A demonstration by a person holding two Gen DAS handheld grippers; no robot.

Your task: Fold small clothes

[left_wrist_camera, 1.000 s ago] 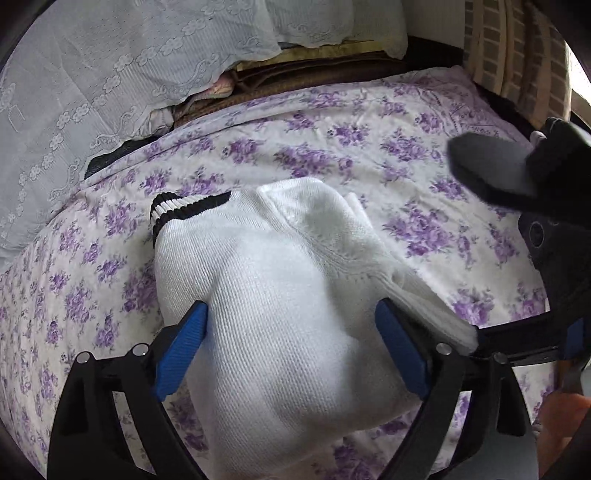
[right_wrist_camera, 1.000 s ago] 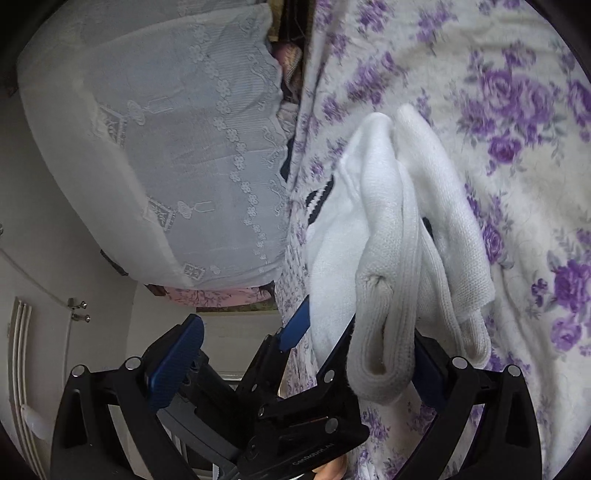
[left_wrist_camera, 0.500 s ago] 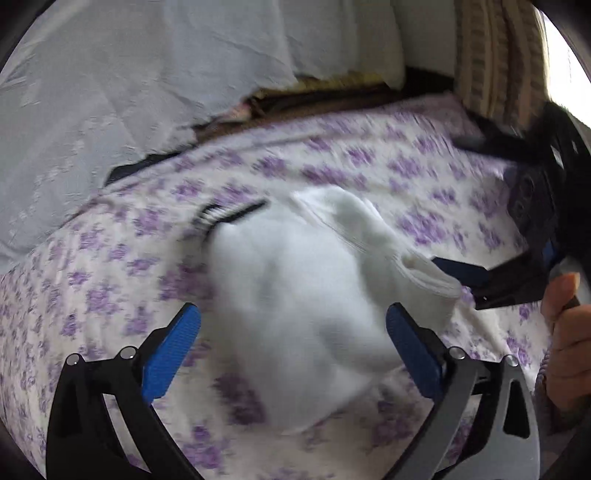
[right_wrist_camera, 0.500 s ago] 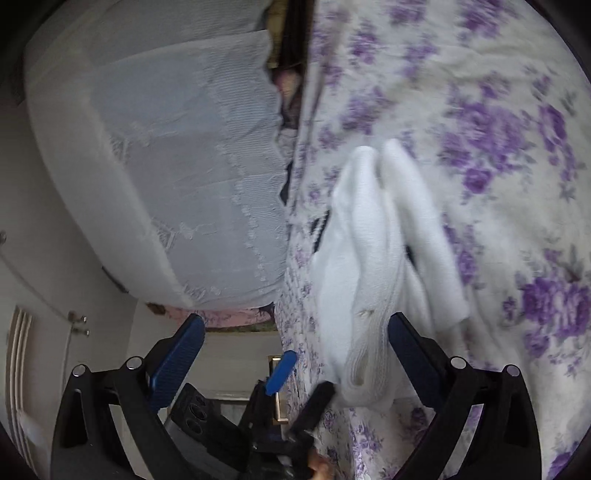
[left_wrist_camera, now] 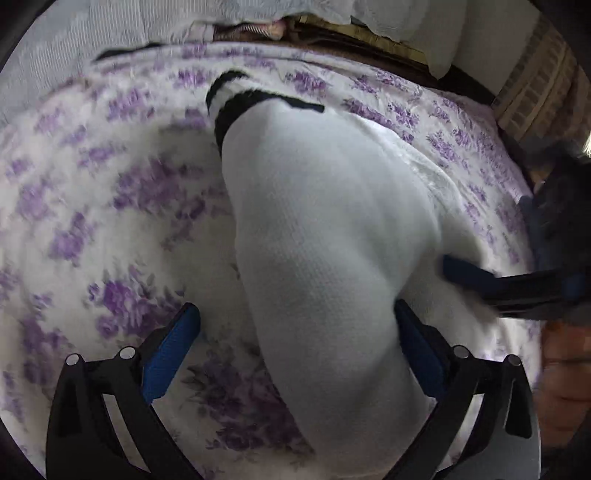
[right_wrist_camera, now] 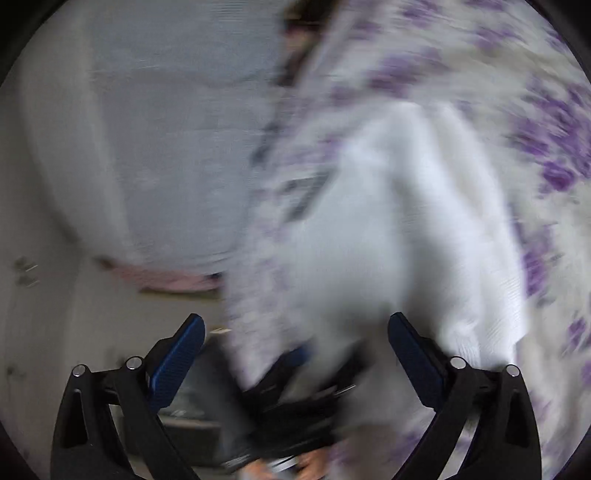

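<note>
A white sock (left_wrist_camera: 325, 236) with black cuff stripes lies folded on the purple-flowered bedsheet (left_wrist_camera: 122, 206). My left gripper (left_wrist_camera: 295, 354) is open, its blue pads either side of the sock's near end, the right pad against the fabric. My right gripper (right_wrist_camera: 295, 354) is open and empty; its view is blurred, with the sock (right_wrist_camera: 388, 240) ahead of it. The right gripper's blue pad (left_wrist_camera: 469, 273) shows at the right of the left wrist view, touching the sock's right edge. The left gripper shows dark and blurred in the right wrist view (right_wrist_camera: 295, 384).
A white lace cover (left_wrist_camera: 110, 33) hangs behind the bed. Folded blankets (left_wrist_camera: 332, 33) lie at the far edge. A striped cushion (left_wrist_camera: 543, 85) stands at the back right. A hand (left_wrist_camera: 561, 384) shows at the right edge.
My right gripper let go of the sock and opened a second ago, then swung. My left gripper moved in closer over the sock, which now lies flat on the sheet.
</note>
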